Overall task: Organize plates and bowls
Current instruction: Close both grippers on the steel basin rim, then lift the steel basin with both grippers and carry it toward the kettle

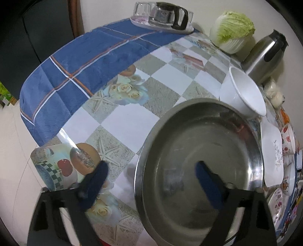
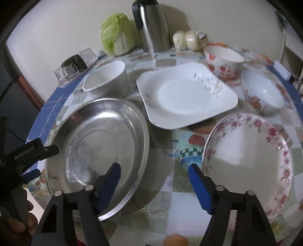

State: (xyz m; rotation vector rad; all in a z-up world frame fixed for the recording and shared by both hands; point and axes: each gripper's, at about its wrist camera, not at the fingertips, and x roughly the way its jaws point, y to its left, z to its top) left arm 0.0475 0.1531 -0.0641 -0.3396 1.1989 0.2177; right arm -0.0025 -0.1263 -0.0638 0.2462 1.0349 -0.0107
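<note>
Steel plate [image 1: 198, 160] rim between tongs [image 1: 151, 181]

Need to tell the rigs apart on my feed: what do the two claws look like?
Both look alike: black angular arms carrying dark blue rectangular pads. The right claw shows silver round pivot pins at its arm joints. The left claw shows the same black frame with blue pads; seen from the right wrist view, its body bears white lettering, too blurred to read. No sleeves or cables are clearly visible.

A steel thermos jug [image 2: 153, 26] stands at the back of the table [image 2: 170, 200]. Just left of it sits a napa cabbage [image 2: 116, 35]; just right, pale round lumps [image 2: 186, 39], perhaps dough. Farther left, upturned glasses [image 1: 162, 16] rest beyond a blue checked cloth [image 1: 79, 70].
</note>
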